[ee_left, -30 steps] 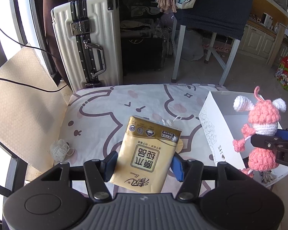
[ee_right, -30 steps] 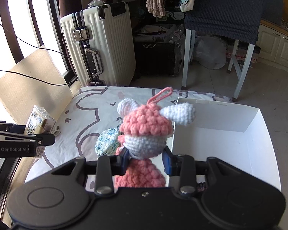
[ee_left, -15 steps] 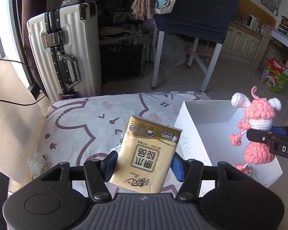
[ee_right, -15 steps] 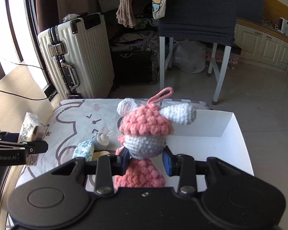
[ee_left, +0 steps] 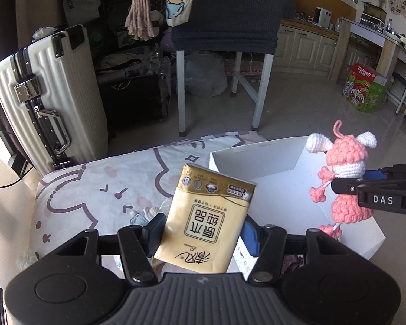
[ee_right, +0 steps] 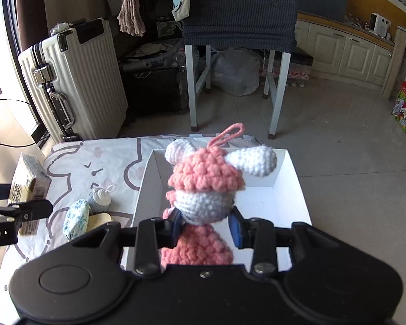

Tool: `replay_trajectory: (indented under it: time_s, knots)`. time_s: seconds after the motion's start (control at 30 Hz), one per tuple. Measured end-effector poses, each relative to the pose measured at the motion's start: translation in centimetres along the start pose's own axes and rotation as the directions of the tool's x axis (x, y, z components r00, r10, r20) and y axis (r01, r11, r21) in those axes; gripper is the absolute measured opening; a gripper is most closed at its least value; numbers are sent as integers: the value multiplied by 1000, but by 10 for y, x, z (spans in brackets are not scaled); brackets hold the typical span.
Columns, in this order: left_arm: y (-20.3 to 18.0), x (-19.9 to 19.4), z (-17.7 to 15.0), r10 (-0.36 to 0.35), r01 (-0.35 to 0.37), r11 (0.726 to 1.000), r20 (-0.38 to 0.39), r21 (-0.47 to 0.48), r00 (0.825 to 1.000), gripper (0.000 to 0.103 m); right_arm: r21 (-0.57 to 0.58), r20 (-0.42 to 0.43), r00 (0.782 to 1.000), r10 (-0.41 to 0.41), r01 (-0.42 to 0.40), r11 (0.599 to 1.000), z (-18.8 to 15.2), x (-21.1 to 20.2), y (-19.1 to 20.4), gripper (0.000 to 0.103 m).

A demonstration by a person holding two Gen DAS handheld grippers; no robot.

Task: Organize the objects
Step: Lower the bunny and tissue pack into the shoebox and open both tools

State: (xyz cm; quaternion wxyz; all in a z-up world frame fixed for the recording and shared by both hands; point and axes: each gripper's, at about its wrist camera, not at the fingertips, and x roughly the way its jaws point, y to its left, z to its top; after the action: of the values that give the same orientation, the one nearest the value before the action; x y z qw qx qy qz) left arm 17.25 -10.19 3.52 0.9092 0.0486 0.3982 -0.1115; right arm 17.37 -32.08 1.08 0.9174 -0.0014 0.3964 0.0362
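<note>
Crocheted pink doll (ee_right: 203, 189), soft and light, sits clenched in your right hand-held gripper (ee_right: 205, 226); squeeze its waist. Your left hand-held gripper (ee_left: 201, 233) clamps the tissue pack (ee_left: 205, 216), nine o'clock of the white box (ee_right: 284, 203).

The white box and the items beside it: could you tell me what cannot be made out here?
- White box floor, right wrist view: the crocheted doll in the right gripper hides its middle.
- Small grey knitted item, left wrist view: the tissue pack and left gripper cover most of it.

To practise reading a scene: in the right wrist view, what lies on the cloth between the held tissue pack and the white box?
Right wrist view: a small blue-patterned pouch, a grey crocheted charm and a pale flat item lie between tissue pack and white box.
</note>
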Motion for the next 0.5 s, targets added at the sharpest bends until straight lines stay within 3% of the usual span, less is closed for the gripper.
replay_trajectory:
  time_s: [0.3,0.5]
  knots:
    - [-51,34,16,-71,73,997,-50,36,996,59,61,-133,991,-4,12,998,-15,34,-28,37]
    - [-78,62,25,-102,110,992,-114,64,988,59,137,-236,970,55,-23,990,-30,58,-41,37]
